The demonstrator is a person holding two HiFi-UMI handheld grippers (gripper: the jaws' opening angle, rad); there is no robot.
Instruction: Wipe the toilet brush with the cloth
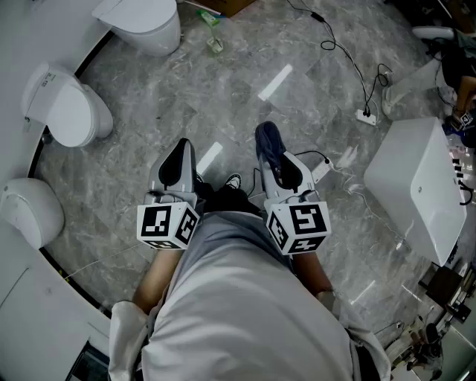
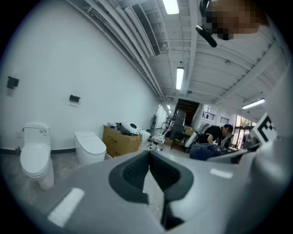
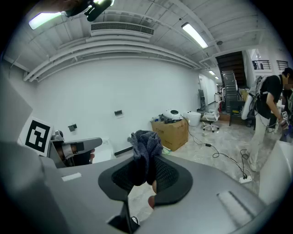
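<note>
A dark blue cloth (image 3: 146, 142) is bunched between the pads of my right gripper (image 3: 147, 157), which is shut on it. In the head view the cloth (image 1: 266, 136) sticks out forward from the right gripper (image 1: 275, 158), held low in front of the person's body. Beside it, my left gripper (image 1: 181, 147) is shut with nothing between its pads; its jaws (image 2: 149, 155) meet at the tips. No toilet brush shows in any view.
Three white toilets (image 1: 71, 111) (image 1: 149, 22) (image 1: 30, 212) line the curved wall at left. A white box-shaped unit (image 1: 420, 190) stands right. A cable and power strip (image 1: 366, 115) lie on the marble floor. Farther off are a cardboard box (image 3: 171, 132) and a person (image 3: 268, 114).
</note>
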